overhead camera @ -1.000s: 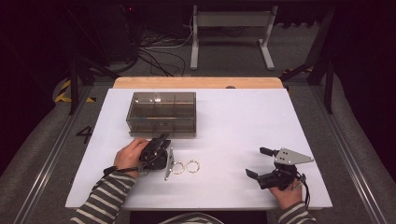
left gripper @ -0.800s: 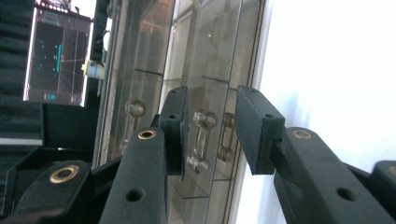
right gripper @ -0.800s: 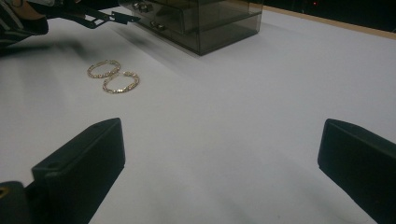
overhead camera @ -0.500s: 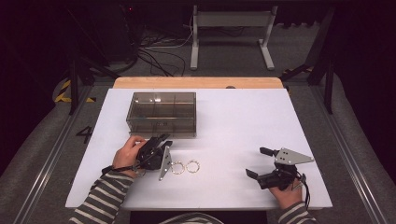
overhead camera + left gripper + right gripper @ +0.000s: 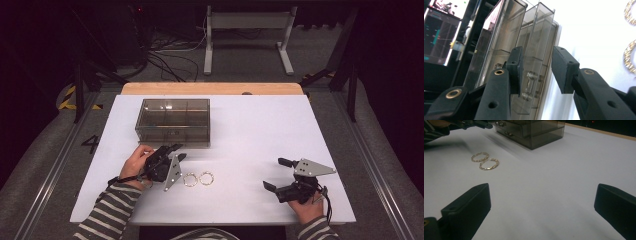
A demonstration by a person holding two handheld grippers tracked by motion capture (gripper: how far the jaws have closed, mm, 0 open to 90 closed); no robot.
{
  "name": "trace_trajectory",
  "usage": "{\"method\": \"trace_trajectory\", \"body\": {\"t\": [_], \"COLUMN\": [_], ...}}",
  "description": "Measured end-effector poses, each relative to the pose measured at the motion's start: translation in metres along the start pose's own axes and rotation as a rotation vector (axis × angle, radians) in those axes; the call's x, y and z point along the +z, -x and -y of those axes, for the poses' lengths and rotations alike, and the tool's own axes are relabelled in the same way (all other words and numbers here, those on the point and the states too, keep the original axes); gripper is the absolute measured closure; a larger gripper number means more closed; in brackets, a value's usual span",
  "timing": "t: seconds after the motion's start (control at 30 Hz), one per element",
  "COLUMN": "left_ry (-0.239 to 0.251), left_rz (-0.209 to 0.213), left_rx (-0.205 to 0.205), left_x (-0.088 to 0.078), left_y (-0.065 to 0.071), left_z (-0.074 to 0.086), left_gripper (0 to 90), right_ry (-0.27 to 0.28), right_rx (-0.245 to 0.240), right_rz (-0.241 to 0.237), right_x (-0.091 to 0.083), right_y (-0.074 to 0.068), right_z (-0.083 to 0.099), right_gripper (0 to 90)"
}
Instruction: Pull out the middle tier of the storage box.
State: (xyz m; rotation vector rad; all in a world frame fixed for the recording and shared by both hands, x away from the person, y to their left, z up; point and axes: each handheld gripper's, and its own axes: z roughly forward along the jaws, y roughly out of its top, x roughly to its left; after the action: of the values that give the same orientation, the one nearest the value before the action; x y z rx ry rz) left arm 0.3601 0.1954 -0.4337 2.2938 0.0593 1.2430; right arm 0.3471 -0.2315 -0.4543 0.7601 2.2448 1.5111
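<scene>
The jaws of the left gripper (image 5: 536,72) stood a little apart, with nothing between them. In the left gripper view a small clear handle (image 5: 530,85) on the front of the smoky plastic box (image 5: 524,55) showed in the gap between the two black pads, but it lay behind them, and I could not tell if a pad touched it. In the high view the left gripper (image 5: 167,162) lay turned on its side, its grey plate (image 5: 172,172) standing on edge, just in front of the lower right corner of the box (image 5: 172,120). The left hand (image 5: 137,162) held it from behind, and a striped sleeve (image 5: 112,212) came in from the bottom edge.

The jaws of the right gripper (image 5: 541,210) were wide apart and empty, over the bare white desk (image 5: 554,177). In the high view this gripper (image 5: 280,175) rested low near the front right part of the desk (image 5: 250,125), held by the right hand (image 5: 305,207), with its grey plate (image 5: 312,167) flat on top.

Two gold hoop earrings (image 5: 198,178) lay flat on the desk side by side, touching or almost touching, just to the right of the left gripper and well apart from the right one. In the right gripper view the same earrings (image 5: 485,161) lay between the gripper and the box (image 5: 531,131), which had small drawers with handles on its front.

Behind the desk there was a dark floor with cables (image 5: 170,55) and a grey metal stand (image 5: 247,30).
</scene>
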Motion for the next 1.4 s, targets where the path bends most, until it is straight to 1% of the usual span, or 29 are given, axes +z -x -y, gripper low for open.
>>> {"method": "trace_trajectory", "body": {"t": [0.03,0.1,0.13,0.17,0.2,0.33,0.43,0.53,0.57,0.63,0.67,0.73,0.77,0.83,0.87,0.93,1.07,1.17,1.27,1.4], "left_ry": [0.002,0.021,0.027,0.043,0.043,0.07,0.088,0.106,0.118,0.126,0.129,0.138,0.144,0.156,0.162,0.167,0.145,0.125,0.101,0.05], "left_rz": [0.013,0.042,0.058,0.072,0.086,0.157,0.194,0.233,0.259,0.31,0.339,0.387,0.405,0.418,0.42,0.417,0.414,0.415,0.425,0.415], "left_rx": [-0.013,-0.064,-0.08,-0.118,-0.134,-0.231,-0.278,-0.337,-0.35,-0.413,-0.449,-0.506,-0.531,-0.563,-0.572,-0.575,-0.553,-0.537,-0.513,-0.459], "left_x": [-0.001,-0.002,-0.003,-0.002,-0.003,-0.003,-0.002,-0.003,-0.003,-0.002,-0.001,0.0,0.001,0.0,-0.001,-0.002,-0.003,-0.002,-0.001,0.0], "left_y": [-0.001,-0.004,-0.006,-0.007,-0.01,-0.017,-0.022,-0.026,-0.029,-0.034,-0.037,-0.042,-0.044,-0.047,-0.048,-0.049,-0.05,-0.054,-0.059,-0.065], "left_z": [0.0,0.0,0.0,0.001,0.001,0.003,0.004,0.006,0.007,0.01,0.011,0.015,0.017,0.019,0.02,0.02,0.017,0.013,0.01,0.007], "left_gripper": [60.4,60.3,59.8,59.4,59.0,54.6,52.1,52.1,52.3,53.6,53.3,51.9,51.5,50.2,50.2,50.2,54.1,54.5,51.5,48.3], "right_ry": [-0.001,-0.001,-0.001,-0.002,-0.001,-0.001,-0.001,0.0,0.0,-0.001,-0.001,-0.002,-0.002,-0.002,-0.002,-0.002,-0.003,-0.002,-0.002,0.0], "right_rx": [0.0,0.001,0.001,0.001,0.001,0.003,0.005,0.007,0.007,0.006,0.004,0.004,0.003,0.004,0.003,0.003,0.003,0.003,0.005,0.009], "right_rz": [0.0,0.0,0.0,0.0,0.0,-0.002,-0.002,-0.002,-0.002,-0.002,-0.003,-0.003,-0.004,-0.004,-0.004,-0.005,-0.006,-0.006,-0.006,-0.005], "right_x": [0.0,0.0,0.0,0.0,0.0,0.0,0.0,0.0,0.0,0.0,0.0,0.0,0.0,0.0,0.0,0.0,0.0,0.0,0.0,0.0], "right_y": [0.0,0.0,0.0,0.0,0.0,0.0,0.0,0.0,0.0,0.0,0.0,0.0,0.0,0.0,0.0,0.0,0.0,0.0,0.0,0.0], "right_z": [0.0,0.0,0.0,0.0,0.0,0.0,0.0,0.0,0.0,0.0,0.0,0.0,0.0,0.0,0.0,0.0,0.0,0.0,0.0,0.0], "right_gripper": [1.5,1.5,1.5,1.5,1.5,1.5,1.5,1.5,1.5,1.5,1.5,1.5,1.5,1.5,1.5,1.5,1.5,1.5,1.5,1.5]}}
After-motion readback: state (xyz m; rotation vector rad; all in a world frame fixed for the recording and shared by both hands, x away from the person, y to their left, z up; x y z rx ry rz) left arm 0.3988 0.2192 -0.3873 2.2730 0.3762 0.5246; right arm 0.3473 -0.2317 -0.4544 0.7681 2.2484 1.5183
